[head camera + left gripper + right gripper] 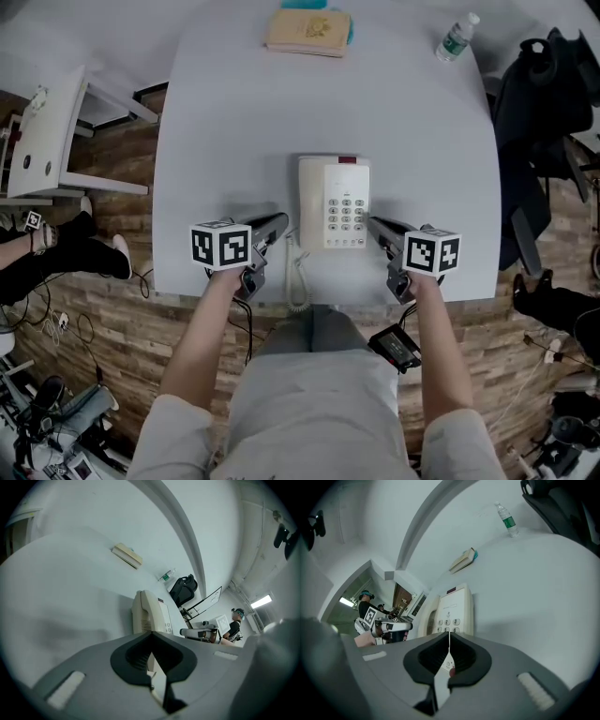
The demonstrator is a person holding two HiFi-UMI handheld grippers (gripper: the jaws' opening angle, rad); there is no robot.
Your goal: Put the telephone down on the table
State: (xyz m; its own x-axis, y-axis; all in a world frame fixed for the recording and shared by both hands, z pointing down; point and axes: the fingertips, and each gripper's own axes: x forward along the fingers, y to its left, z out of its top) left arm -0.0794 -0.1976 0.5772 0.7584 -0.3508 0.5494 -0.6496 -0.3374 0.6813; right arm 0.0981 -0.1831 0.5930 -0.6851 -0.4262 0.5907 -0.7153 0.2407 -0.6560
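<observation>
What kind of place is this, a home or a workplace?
Probably a workplace, perhaps an office or lab room: a white table with a desk telephone, loose cables and gear on the wood-look floor, and strip lighting overhead.

- Left gripper (279, 223): dark grey tapered jaws, with a white marker cube (221, 246) printed with black squares at its back.
- A thin dark cable (249, 328) hangs below it.
- Right gripper (373, 223): the same build, carrying a second cube (432, 251) with black square patterns.
- In the gripper views, each body is smooth mid-grey plastic with a black shield-shaped recess and pale rectangular insets.
- The person wears pale short sleeves (173, 427) and light grey trousers (314, 394).
- A flat black device (395, 346) with a reddish edge shows beside the right forearm.
</observation>
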